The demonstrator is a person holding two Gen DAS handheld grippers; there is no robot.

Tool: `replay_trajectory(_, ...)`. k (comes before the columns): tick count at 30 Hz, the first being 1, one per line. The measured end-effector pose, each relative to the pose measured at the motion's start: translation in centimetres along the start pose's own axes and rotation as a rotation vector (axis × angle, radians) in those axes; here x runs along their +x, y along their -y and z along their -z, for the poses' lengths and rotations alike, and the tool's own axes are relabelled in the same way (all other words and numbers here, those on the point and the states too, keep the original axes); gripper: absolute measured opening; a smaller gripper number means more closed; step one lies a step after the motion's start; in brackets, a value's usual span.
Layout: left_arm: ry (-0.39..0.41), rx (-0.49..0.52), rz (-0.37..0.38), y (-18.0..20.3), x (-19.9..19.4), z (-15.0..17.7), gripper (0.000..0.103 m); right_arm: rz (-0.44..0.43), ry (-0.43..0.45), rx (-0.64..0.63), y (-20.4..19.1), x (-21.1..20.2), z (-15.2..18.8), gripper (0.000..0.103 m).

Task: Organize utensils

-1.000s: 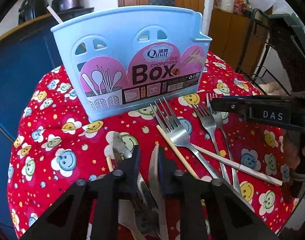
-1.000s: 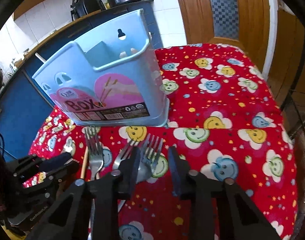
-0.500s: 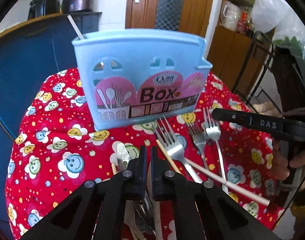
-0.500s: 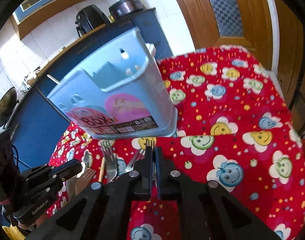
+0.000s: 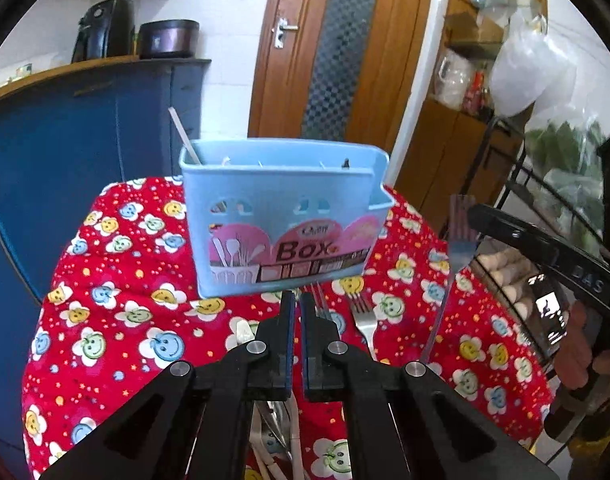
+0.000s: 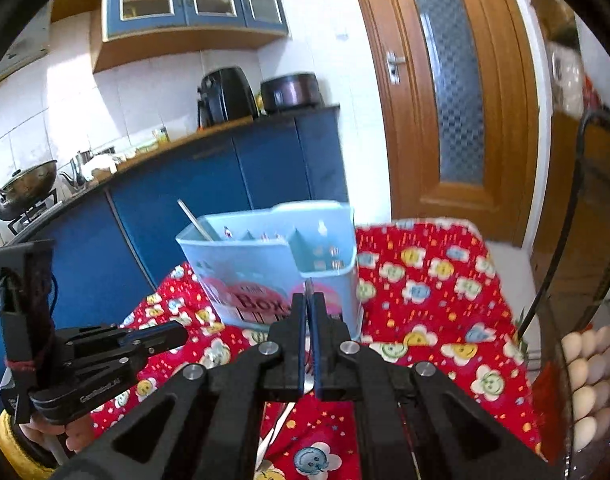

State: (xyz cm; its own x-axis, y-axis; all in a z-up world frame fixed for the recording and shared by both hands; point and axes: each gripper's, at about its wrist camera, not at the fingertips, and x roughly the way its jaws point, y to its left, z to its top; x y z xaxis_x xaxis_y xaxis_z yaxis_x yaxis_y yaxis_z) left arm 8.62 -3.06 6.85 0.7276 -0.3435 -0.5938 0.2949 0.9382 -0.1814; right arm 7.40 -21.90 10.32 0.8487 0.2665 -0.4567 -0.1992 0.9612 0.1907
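Observation:
A light blue utensil box (image 5: 283,216) (image 6: 265,264) stands upright at the far side of the red smiley tablecloth (image 5: 125,280), with one pale chopstick (image 5: 183,132) leaning out of its left end. My left gripper (image 5: 296,304) (image 6: 173,332) is shut on a thin metal utensil (image 5: 273,428) that hangs under its fingers; what kind it is stays hidden. My right gripper (image 6: 308,300) (image 5: 471,214) is shut on a fork (image 5: 459,248), raised tines-up to the right of the box. Its metal edge (image 6: 308,286) pokes out between the pads.
Two forks (image 5: 363,312) and a knife tip (image 5: 241,330) lie on the cloth in front of the box. Blue cabinets (image 6: 225,184) run behind and to the left. Eggs (image 6: 585,360) and a black wire rack (image 5: 517,168) sit on the right.
Both grippers have shut on utensils and lifted off the cloth. The box now looks smaller and lower in both views, and the fork has left the table with the right gripper.

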Motion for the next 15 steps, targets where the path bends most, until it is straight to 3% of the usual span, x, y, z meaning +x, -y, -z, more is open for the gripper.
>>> replay_trajectory(8,-0.015,-0.015,0.009,-0.8,-1.2,-0.4,0.001,0.012,0.07,-0.01,-0.6,-2.9,-1.2,0.004)
replay_trajectory(15,-0.154,0.045,-0.022,-0.2,1.3,1.0,0.007,0.024,0.078,-0.012,-0.7,-3.9,-1.2,0.004)
